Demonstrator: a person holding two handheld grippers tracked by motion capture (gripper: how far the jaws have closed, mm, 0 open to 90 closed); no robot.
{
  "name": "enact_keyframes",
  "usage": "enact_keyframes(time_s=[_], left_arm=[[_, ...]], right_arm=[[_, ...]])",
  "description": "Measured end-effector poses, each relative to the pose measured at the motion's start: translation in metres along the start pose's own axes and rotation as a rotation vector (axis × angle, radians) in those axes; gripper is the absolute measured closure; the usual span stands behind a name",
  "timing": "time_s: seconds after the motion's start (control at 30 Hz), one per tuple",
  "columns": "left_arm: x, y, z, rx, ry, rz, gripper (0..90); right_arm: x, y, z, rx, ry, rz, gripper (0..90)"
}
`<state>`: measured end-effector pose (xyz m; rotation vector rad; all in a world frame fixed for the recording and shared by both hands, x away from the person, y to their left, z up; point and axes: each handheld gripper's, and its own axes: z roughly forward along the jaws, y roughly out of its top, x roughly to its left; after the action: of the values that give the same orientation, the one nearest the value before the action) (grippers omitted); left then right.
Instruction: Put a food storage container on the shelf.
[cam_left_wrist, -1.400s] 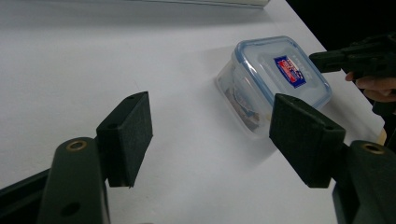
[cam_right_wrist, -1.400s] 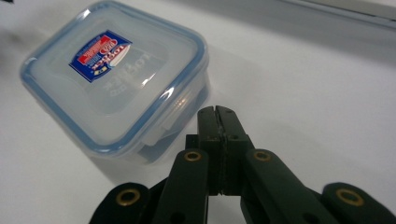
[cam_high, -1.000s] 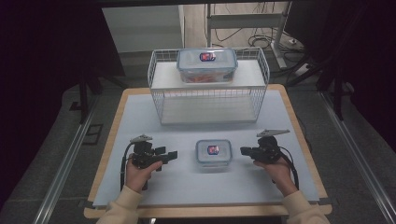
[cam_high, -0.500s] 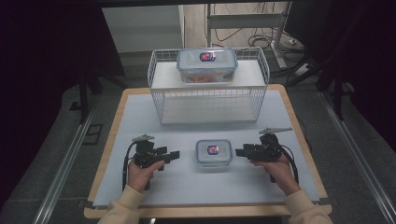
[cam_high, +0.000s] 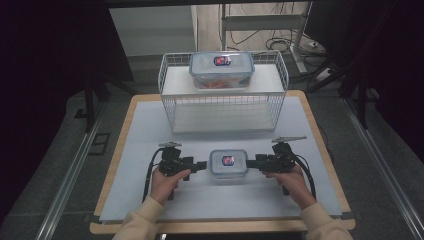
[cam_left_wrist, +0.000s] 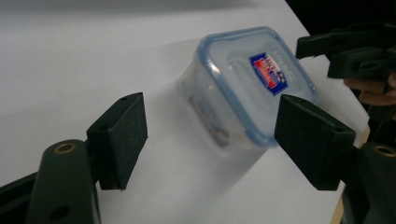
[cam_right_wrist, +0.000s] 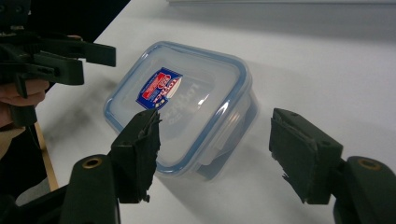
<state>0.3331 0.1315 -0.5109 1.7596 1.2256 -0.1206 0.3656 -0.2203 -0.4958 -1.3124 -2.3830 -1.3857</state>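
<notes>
A small clear lidded container (cam_high: 228, 163) with a blue rim and a red-and-blue label lies on the white table between both grippers. My left gripper (cam_high: 202, 164) points at its left side, jaws open, and it sits just ahead of them (cam_left_wrist: 247, 88). My right gripper (cam_high: 251, 162) points at its right side. Its jaws have just been opening and stand open. The container (cam_right_wrist: 182, 102) lies just ahead of them and neither pad presses on it. Each gripper view also shows the opposite gripper beyond the box.
A white wire rack (cam_high: 222, 112) stands at the back of the table (cam_high: 145, 135). A larger lidded container (cam_high: 221, 67) with orange contents rests on its top shelf. Dark floor, rails and cables surround the table.
The left gripper has moved right, up close to the small container. The right gripper has hardly shifted.
</notes>
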Motion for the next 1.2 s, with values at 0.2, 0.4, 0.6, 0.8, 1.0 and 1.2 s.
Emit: enact_keyframes(time_s=[0.2, 0.4, 0.6, 0.8, 1.0, 1.2], left_arm=[[-0.003, 0.006, 0.021, 0.028, -0.041, -0.028, 25.3], [0.0, 0.005, 0.031, 0.058, -0.064, -0.049, 25.4], [0.001, 0.002, 0.035, 0.07, -0.087, -0.077, 26.1], [-0.002, 0.0, 0.04, 0.088, -0.114, -0.082, 32.8], [-0.005, -0.001, 0.036, 0.074, -0.11, -0.065, 36.9], [-0.011, -0.007, 0.03, 0.061, -0.095, -0.029, 42.3]], right_arm=[[-0.002, -0.001, 0.012, 0.039, 0.023, 0.035, 31.0], [-0.005, 0.001, 0.022, 0.057, 0.049, 0.068, 29.7], [-0.008, 0.001, 0.029, 0.071, 0.064, 0.095, 29.9], [-0.004, 0.0, 0.031, 0.094, 0.077, 0.104, 32.9], [-0.002, -0.002, 0.026, 0.09, 0.079, 0.099, 39.8], [0.0, -0.006, 0.018, 0.06, 0.096, 0.091, 46.7]])
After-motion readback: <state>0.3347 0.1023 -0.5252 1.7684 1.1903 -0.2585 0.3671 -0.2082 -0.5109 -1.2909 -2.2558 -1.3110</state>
